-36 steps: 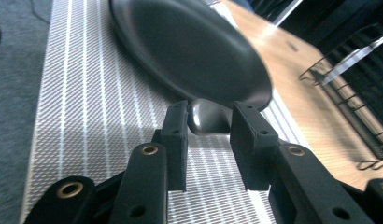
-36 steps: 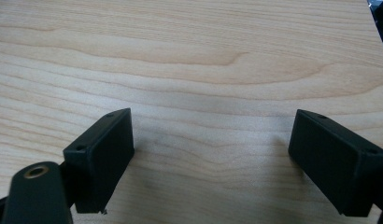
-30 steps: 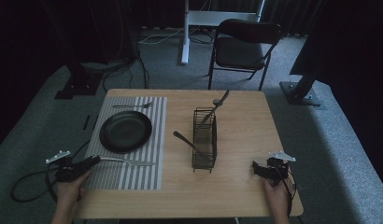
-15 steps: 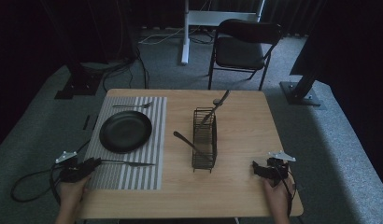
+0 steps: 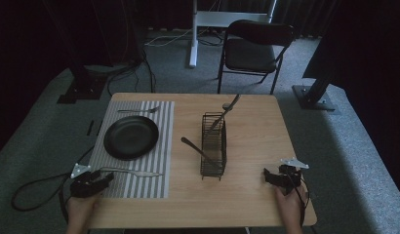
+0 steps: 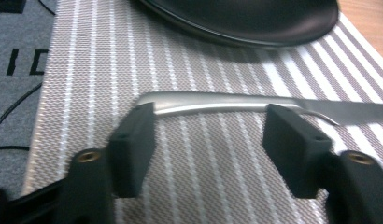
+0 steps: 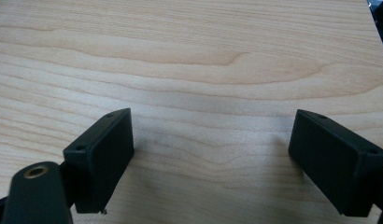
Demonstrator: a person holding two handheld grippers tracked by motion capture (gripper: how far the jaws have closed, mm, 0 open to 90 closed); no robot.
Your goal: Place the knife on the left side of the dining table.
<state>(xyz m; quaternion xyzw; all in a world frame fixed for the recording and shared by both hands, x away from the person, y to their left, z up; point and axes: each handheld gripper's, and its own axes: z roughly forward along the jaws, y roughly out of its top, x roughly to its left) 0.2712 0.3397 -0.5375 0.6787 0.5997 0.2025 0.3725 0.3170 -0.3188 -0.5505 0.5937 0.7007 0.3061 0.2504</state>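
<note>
A steel knife lies along the near part of the striped placemat. Its handle runs crosswise just beyond my left gripper, whose jaws stand open, apart from it. In the high view that left gripper sits at the mat's near left corner. A black plate rests on the mat, with a fork past it. My right gripper stands open over bare wood at the near right, nothing between its jaws.
A black wire caddy stands mid-table with one utensil leaning out of its far end and another handle sticking out its left side. A chair stands behind the table. Cables trail on the floor at left.
My left gripper has slid back toward the near edge, off the knife handle. The knife, plate and right gripper have stayed put.
</note>
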